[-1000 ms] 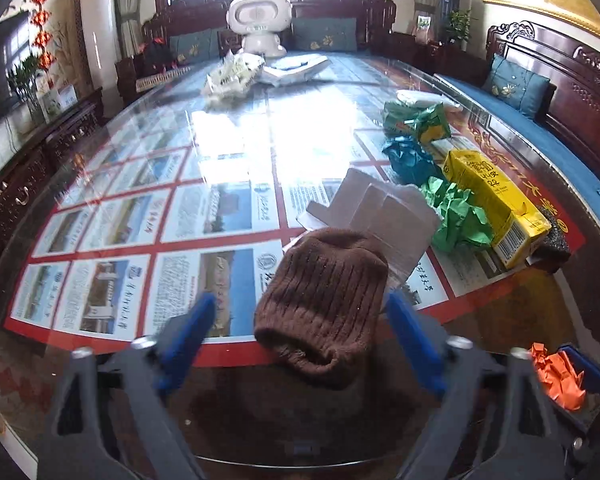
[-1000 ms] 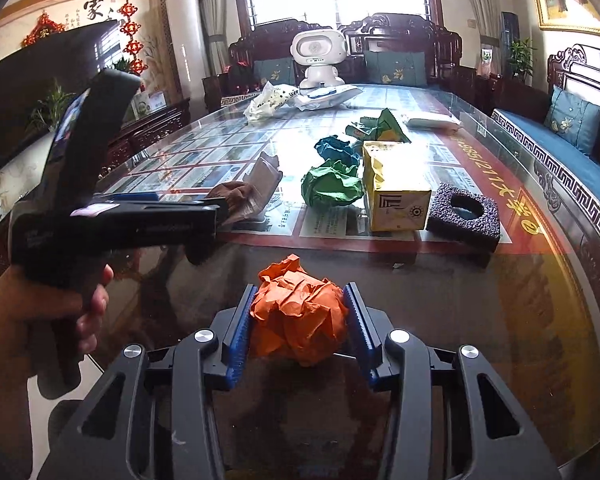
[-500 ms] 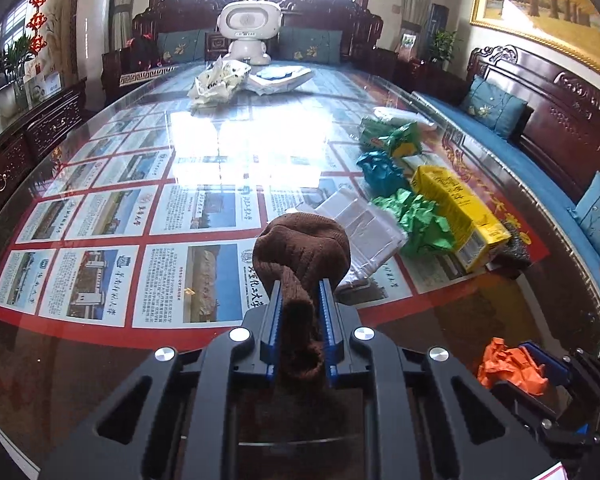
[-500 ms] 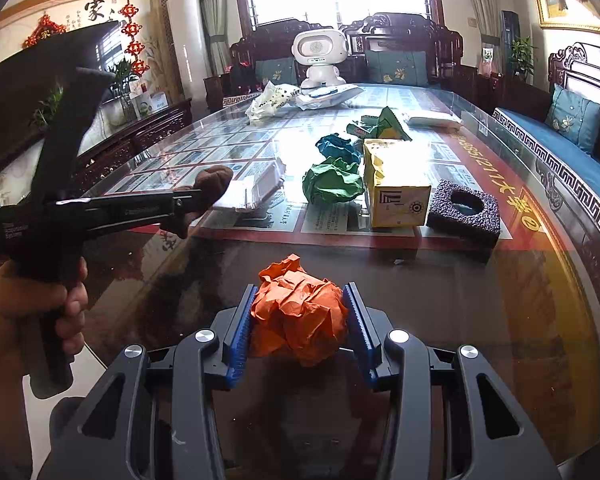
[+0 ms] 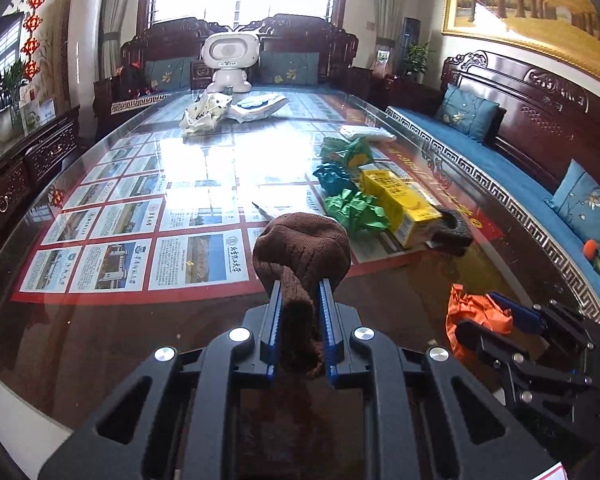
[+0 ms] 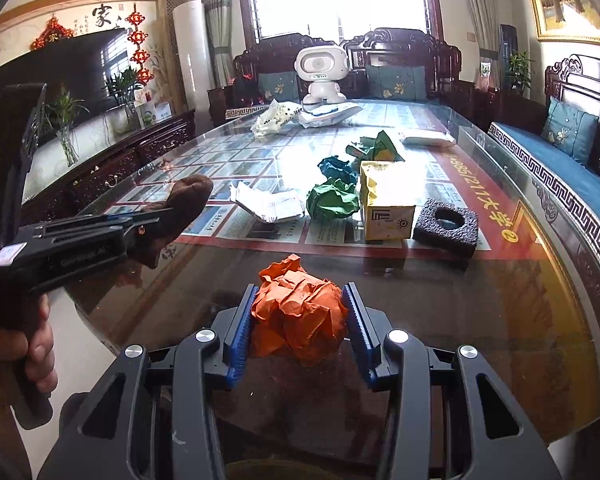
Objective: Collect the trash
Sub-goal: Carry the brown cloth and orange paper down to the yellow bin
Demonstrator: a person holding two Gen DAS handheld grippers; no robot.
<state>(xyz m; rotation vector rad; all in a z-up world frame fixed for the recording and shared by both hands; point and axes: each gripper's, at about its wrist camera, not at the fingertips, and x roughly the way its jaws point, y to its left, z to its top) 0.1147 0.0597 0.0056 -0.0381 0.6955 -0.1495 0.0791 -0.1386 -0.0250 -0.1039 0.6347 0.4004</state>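
The left tool [image 5: 299, 312] is pressed on a brown knitted sock [image 5: 302, 256], which stands up between its blue fingers [image 5: 273, 320], above the near part of the tabletop [image 5: 120, 320]. The right tool [image 6: 298, 320] is pinching a crumpled orange paper ball [image 6: 300, 316] between its ribbed blue fingers [image 6: 242, 336].

Ahead of the right tool lie more pieces of trash: a white crumpled paper [image 6: 268, 202], a green paper ball [image 6: 332, 202], a yellow carton [image 6: 384, 204] and a black foam block with a hole [image 6: 446, 226], which is just to the right of the carton. Further ahead are a dark teal paper ball [image 6: 336, 168] and a green wrapper [image 6: 378, 148]. The carton has dark print on its side, too small to read.

Under the glass of the tabletop, sheets with photographs and Chinese text are laid in rows; a red strip on the right side shows yellow characters and the digits "985/211". On the wall to the left of the right tool, a large character "家" [image 6: 101, 16] is written.
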